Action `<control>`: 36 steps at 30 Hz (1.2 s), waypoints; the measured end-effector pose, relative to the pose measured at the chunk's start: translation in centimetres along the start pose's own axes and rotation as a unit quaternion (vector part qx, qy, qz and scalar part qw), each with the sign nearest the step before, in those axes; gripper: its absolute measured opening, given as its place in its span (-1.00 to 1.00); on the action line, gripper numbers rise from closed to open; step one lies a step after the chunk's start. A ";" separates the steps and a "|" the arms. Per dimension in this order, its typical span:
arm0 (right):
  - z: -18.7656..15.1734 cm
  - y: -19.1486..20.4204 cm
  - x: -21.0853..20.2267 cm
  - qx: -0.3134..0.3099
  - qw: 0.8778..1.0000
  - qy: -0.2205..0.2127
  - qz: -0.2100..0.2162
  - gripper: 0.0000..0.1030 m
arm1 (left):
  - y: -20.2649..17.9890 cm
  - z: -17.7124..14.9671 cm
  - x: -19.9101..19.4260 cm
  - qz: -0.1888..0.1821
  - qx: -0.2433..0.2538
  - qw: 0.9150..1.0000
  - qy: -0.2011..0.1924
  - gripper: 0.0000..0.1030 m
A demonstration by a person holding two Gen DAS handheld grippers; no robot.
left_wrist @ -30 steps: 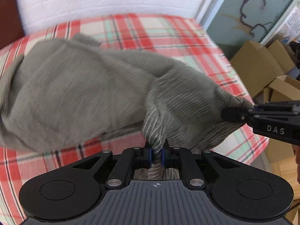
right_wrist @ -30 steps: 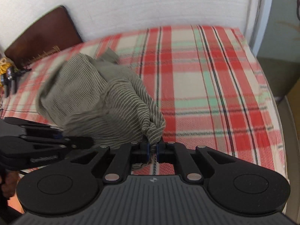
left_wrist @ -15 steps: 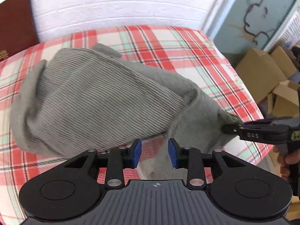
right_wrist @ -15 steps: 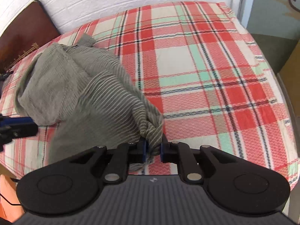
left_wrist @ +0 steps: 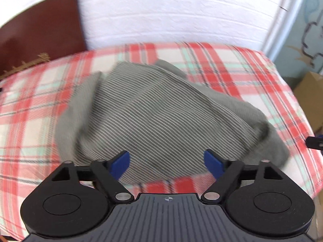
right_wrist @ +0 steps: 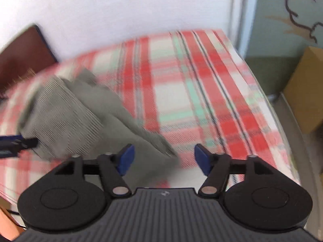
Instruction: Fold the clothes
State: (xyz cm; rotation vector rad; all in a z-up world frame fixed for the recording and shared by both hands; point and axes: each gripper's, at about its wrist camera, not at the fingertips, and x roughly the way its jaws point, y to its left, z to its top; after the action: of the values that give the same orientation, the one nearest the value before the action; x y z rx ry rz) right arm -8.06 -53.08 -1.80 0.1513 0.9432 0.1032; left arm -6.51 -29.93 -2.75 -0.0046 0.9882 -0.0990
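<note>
A grey garment with thin white stripes (left_wrist: 161,117) lies loosely bunched on the red, white and green plaid cloth (left_wrist: 232,70) that covers the table. My left gripper (left_wrist: 167,162) hovers over the garment's near edge; its jaws are opening and nothing is pinched between the blue pads. In the right wrist view the same garment (right_wrist: 84,121) lies at the left, and my right gripper (right_wrist: 162,157) stands above its near right corner, jaws opening, with no cloth pressed by the pads. The right gripper's tip (left_wrist: 315,142) shows at the left view's right edge, and the left gripper's tip (right_wrist: 18,142) at the right view's left edge.
A white brick wall (left_wrist: 171,14) runs behind the table. A dark brown board (left_wrist: 38,32) leans at the back left. Cardboard boxes (right_wrist: 306,88) stand on the floor beyond the table's right edge, below a painted blue-green wall (right_wrist: 282,10).
Both grippers, shut on bunched cloth a second ago, let go and spread wide. The garment has dropped onto the plaid cloth. The left gripper has pulled back and up from it.
</note>
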 end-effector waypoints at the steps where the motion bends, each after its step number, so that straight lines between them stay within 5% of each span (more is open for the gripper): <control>1: 0.5 1.0 -0.1 -0.006 1.000 -0.009 0.013 0.61 | 0.6 0.3 0.0 0.006 -0.004 1.000 -0.004 0.81; 8: 2.7 7.2 1.2 -0.046 0.996 -0.026 0.078 0.83 | 5.3 2.3 0.7 0.046 -0.013 0.999 -0.014 0.92; 17: 3.8 10.1 4.2 -0.051 0.996 -0.004 0.074 0.83 | 10.1 3.9 3.6 0.063 -0.032 0.997 0.009 0.92; 22: 4.0 11.0 4.4 -0.045 0.997 -0.009 0.067 0.83 | 9.8 4.5 5.5 0.066 0.001 0.998 0.022 0.84; 28: 3.7 11.6 4.3 -0.039 0.997 -0.007 0.062 0.83 | 12.3 4.0 7.3 0.041 -0.036 0.997 0.055 -0.13; 30: 3.8 11.7 4.4 -0.036 0.997 -0.006 0.062 0.83 | 13.1 3.8 7.2 0.034 -0.055 0.996 0.057 -0.80; 36: 4.0 12.0 4.7 -0.040 0.997 -0.004 0.065 0.83 | 13.9 3.8 4.7 0.027 -0.073 0.997 0.030 -0.93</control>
State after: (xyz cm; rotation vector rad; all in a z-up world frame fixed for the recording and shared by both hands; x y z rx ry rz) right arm -2.37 -40.85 -1.12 0.1388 0.9200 0.2601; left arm 0.33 -16.65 -5.23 -0.1088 1.0536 0.0231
